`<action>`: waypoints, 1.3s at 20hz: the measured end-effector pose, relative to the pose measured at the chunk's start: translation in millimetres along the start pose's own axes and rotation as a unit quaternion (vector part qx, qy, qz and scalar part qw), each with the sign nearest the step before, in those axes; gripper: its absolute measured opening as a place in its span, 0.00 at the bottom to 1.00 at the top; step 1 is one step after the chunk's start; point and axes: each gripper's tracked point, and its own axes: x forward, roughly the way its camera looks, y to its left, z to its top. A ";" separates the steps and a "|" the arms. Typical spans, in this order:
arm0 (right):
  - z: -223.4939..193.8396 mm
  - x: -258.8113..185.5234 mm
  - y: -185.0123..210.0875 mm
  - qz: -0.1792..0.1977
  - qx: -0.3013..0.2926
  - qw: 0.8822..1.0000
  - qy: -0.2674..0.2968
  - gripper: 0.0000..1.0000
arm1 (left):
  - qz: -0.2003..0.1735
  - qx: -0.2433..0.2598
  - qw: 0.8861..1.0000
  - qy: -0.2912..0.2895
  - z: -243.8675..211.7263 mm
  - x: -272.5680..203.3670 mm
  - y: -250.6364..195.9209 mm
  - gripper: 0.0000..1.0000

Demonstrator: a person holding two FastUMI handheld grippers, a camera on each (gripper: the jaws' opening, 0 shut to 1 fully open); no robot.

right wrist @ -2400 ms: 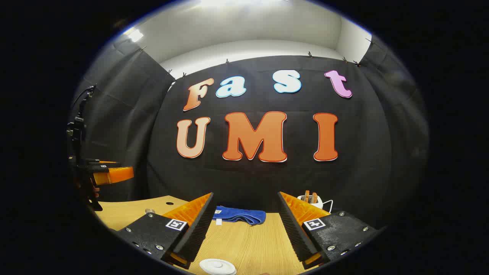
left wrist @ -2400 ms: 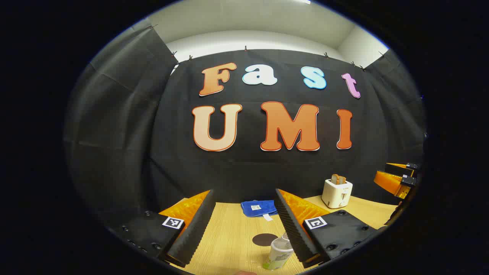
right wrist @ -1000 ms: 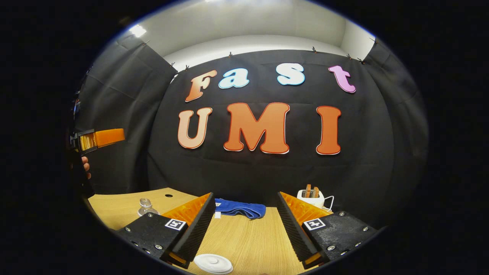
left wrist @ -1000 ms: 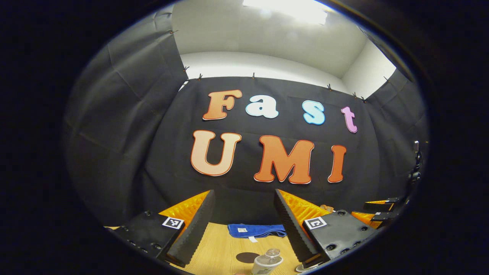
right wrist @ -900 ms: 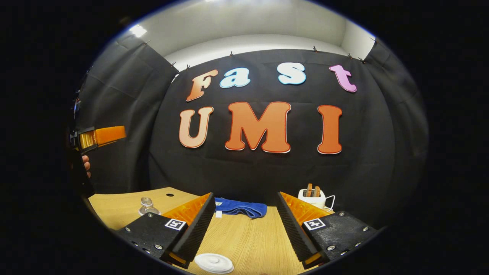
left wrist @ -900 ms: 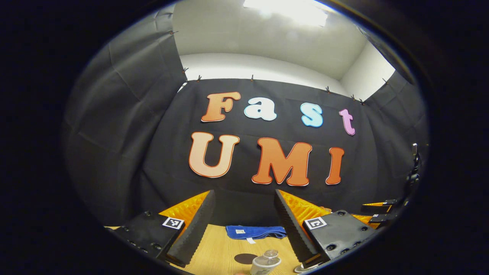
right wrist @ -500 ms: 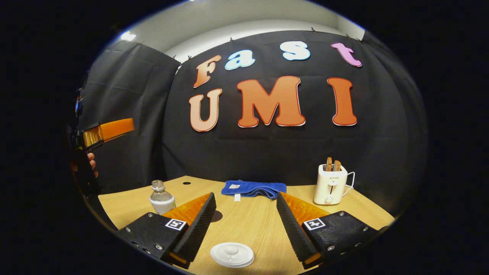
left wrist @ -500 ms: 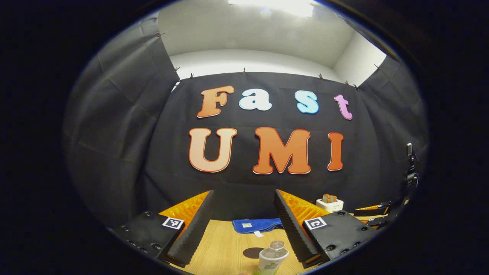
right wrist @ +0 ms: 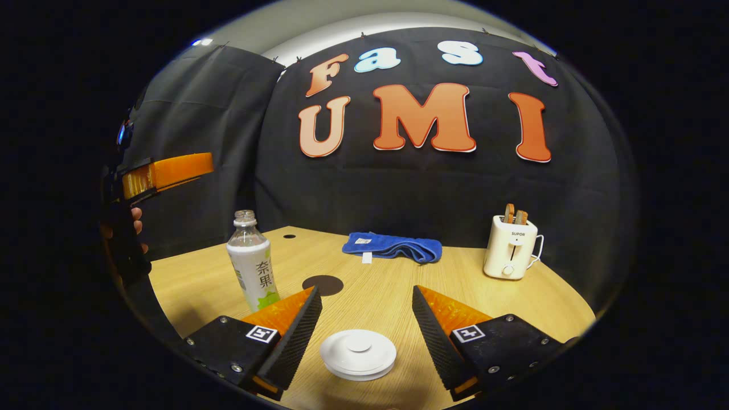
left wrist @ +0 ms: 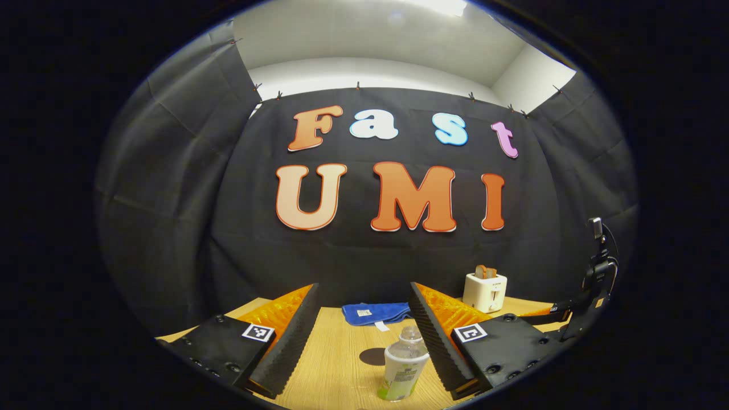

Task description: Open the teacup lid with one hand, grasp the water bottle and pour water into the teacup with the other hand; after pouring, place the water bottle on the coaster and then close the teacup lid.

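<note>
- Right gripper view: we see the right gripper (right wrist: 364, 310) with its two fingers spread wide apart, holding nothing, above the wooden table (right wrist: 455, 279).
- Between those spread fingers, low in that view, we see the white teacup lid (right wrist: 358, 354), round with a small knob in the middle; neither finger touches it. We cannot tell from here whether it sits on the teacup or lies on the table.
- To the left stands the water bottle (right wrist: 252, 266), upright on the table, its cap off and its label facing us. It stands just behind the right gripper's left finger, apart from it as far as we can tell.
- Just to the right of the bottle, and a little farther back, lies the dark round coaster (right wrist: 322, 285), flat on the table, with nothing on it.
- Farther back we see a folded blue cloth (right wrist: 393, 247) near the wall, and a white toaster (right wrist: 508, 247) with slices of bread in its slots at the right.
- At the left edge of this view the left gripper (right wrist: 165, 173) hangs well above the table, held by a hand (right wrist: 135, 225).
- In the left gripper view we see the left gripper (left wrist: 361, 319) with its fingers spread and empty. The water bottle (left wrist: 401, 364) stands upright below, close to the right finger, but nothing pinches it.
- There the coaster (left wrist: 373, 356) shows just behind the bottle, the blue cloth (left wrist: 375, 313) beyond it, and the toaster (left wrist: 484, 290) to the right.
</note>
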 end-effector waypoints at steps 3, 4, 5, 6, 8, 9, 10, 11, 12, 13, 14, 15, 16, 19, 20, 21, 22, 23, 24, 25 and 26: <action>-19.1 5.0 5.4 0.006 -0.007 1.000 0.024 0.94 | -0.006 0.005 1.000 0.017 -18.6 -5.9 -1.9 0.99; -26.6 5.2 7.1 0.009 -0.009 0.999 0.034 0.93 | -0.008 0.005 1.000 0.024 -26.3 -7.3 -2.9 0.99; -33.4 6.0 10.8 0.013 -0.014 0.999 0.045 0.93 | -0.008 0.008 0.999 0.031 -33.5 -7.8 -1.9 0.99; -37.8 7.5 11.1 0.011 -0.019 0.998 0.051 0.92 | -0.005 0.015 0.999 0.036 -39.9 -7.7 -0.2 0.99; -45.5 8.4 7.6 0.004 -0.027 0.998 0.062 0.87 | -0.002 0.028 0.998 0.049 -51.6 -9.9 0.6 0.98; -50.6 9.4 7.2 0.002 -0.025 0.997 0.070 0.86 | -0.002 0.032 0.998 0.056 -57.1 -9.3 0.1 0.98; -54.5 9.4 7.8 0.004 -0.020 0.997 0.076 0.81 | -0.003 0.033 0.998 0.060 -61.8 -10.2 -1.4 0.99; -57.5 10.2 8.3 0.006 -0.015 0.997 0.081 0.78 | -0.006 0.034 0.997 0.064 -65.3 -10.8 -2.9 0.99; -60.6 10.2 8.3 0.008 -0.014 0.996 0.087 0.74 | -0.008 0.035 0.997 0.067 -68.5 -10.7 -5.2 0.99; -63.3 11.8 7.4 0.007 -0.016 0.996 0.092 0.71 | -0.010 0.036 0.997 0.070 -71.0 -10.4 -6.8 0.99; -64.3 12.1 8.1 0.010 -0.022 0.995 0.097 0.65 | -0.012 0.036 0.997 0.074 -73.8 -10.2 -8.9 0.99; -66.1 12.4 9.3 0.012 -0.029 0.994 0.103 0.63 | -0.016 0.035 0.996 0.078 -78.2 -11.0 -10.5 0.99; -62.8 13.2 10.4 0.013 -0.030 0.995 0.099 0.52 | -0.018 0.035 0.996 0.082 -81.2 -11.5 -13.1 0.99; -61.7 11.4 12.1 0.016 -0.042 0.994 0.097 0.47 | -0.020 0.041 0.995 0.090 -88.3 -12.3 -15.3 0.99; -60.6 11.8 11.8 0.014 -0.041 0.995 0.095 0.41 | -0.021 0.042 0.995 0.090 -88.0 -11.5 -16.5 0.99; -60.3 12.8 10.1 0.011 -0.039 0.995 0.094 0.37 | -0.023 0.043 0.995 0.090 -88.0 -11.8 -18.6 0.99; -61.1 12.9 9.8 0.012 -0.032 0.995 0.097 0.29 | -0.026 0.042 0.995 0.091 -86.8 -11.4 -20.4 0.99; -61.8 13.7 10.4 0.014 -0.028 0.995 0.098 0.27 | -0.029 0.042 0.995 0.091 -88.5 -12.6 -21.7 0.99; -61.3 13.7 10.9 0.014 -0.024 0.995 0.099 0.21 | -0.031 0.043 0.994 0.092 -89.1 -13.0 -23.2 0.99; -60.3 13.7 11.1 0.015 -0.025 0.995 0.098 0.24 | -0.033 0.043 0.994 0.094 -90.3 -13.3 -23.7 0.99; -59.5 14.5 10.7 0.014 -0.025 0.995 0.099 0.22 | -0.035 0.043 0.994 0.096 -91.2 -14.0 -25.2 0.99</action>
